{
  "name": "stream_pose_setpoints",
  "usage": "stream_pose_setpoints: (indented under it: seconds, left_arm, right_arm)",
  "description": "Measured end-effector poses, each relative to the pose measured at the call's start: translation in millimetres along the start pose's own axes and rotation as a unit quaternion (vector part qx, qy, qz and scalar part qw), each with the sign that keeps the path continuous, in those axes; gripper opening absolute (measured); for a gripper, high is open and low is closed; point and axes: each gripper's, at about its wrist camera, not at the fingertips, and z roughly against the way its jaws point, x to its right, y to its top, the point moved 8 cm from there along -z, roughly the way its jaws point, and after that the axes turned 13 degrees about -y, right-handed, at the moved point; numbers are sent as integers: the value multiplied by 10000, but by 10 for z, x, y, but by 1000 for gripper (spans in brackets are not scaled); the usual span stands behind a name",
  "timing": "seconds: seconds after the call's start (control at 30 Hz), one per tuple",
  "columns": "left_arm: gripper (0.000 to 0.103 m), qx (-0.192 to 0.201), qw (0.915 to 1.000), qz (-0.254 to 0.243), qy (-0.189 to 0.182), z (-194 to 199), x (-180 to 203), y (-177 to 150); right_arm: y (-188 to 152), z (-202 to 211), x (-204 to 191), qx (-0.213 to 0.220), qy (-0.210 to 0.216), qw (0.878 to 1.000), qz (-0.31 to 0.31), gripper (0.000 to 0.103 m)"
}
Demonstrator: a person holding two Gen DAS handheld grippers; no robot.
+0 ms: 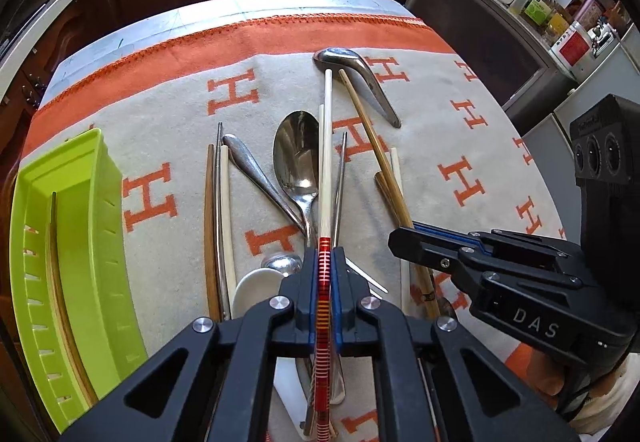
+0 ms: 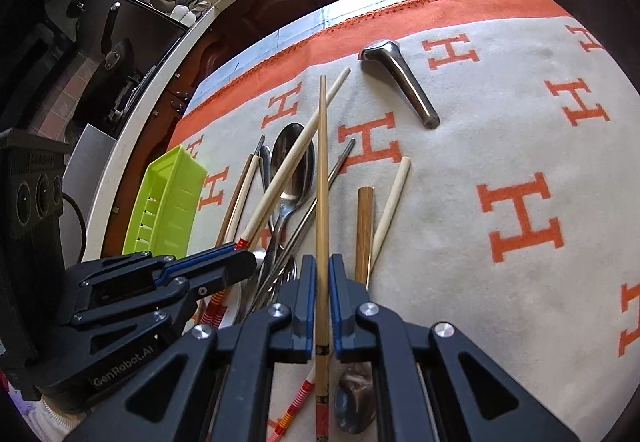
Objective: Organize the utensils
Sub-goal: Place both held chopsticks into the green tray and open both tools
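Evidently both claws held chopsticks: my left claw [image 1: 325, 262] pinched the white chopstick [image 1: 327, 146], my right claw [image 2: 321, 274] the bamboo chopstick [image 2: 321, 170]; lifting level should reach the tray [image 1: 108, 178] at lower left.

My own gripper bodies hide the near ends of the metal spoons [image 1: 296, 166] and the white ceramic spoon [image 1: 256, 288], the green tray [image 1: 100, 178] runs off the lower left, and the counter bottles' [image 1: 538, 8] labels are too small to read.
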Motion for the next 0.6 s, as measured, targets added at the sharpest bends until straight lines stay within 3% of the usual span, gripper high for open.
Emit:
stream_pose_setpoints:
  seconds: [0.6]
  left_arm:
    - [4, 723, 9960, 485, -213, 712, 47, -381]
  right_arm:
    - [-97, 537, -347, 301, 352, 9986, 250, 6]
